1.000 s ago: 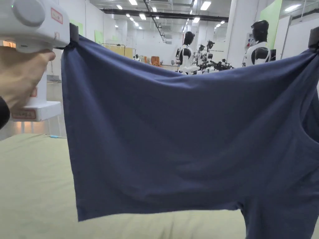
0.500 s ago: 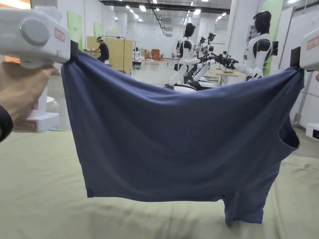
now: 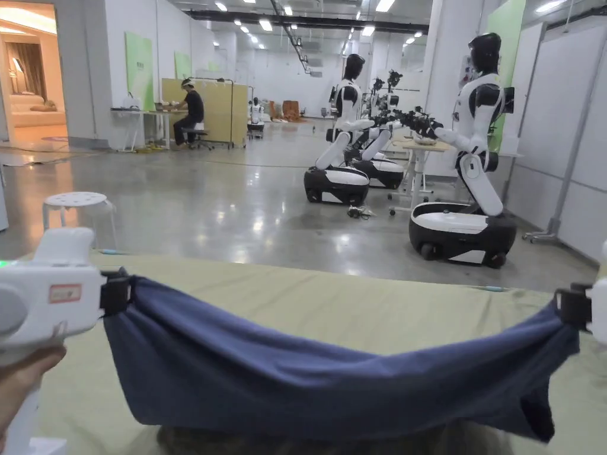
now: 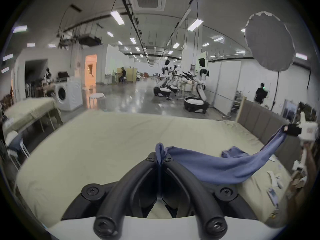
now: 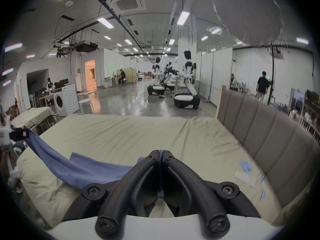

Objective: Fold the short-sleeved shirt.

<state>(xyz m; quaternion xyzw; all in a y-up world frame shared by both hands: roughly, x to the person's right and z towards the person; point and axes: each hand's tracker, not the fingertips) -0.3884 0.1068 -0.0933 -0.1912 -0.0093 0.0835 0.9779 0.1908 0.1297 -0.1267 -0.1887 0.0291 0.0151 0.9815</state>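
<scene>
I hold the shirt [image 3: 332,385] stretched between my two grippers, low over the bed [image 3: 355,308]. My left gripper [image 3: 121,291] is clamped on one corner of the blue cloth; in the left gripper view its jaws are pressed together with a tuft of fabric sticking up between them. My right gripper [image 3: 570,306] is clamped on the other corner, a thin edge of cloth pinched between its closed jaws in the right gripper view. The shirt sags in a curve between them, and its lower part lies on the green sheet close to me. My left hand [image 3: 21,379] grips the handle. Beyond the bed stand white robots [image 3: 474,160] on a shiny floor [image 3: 237,207].
</scene>
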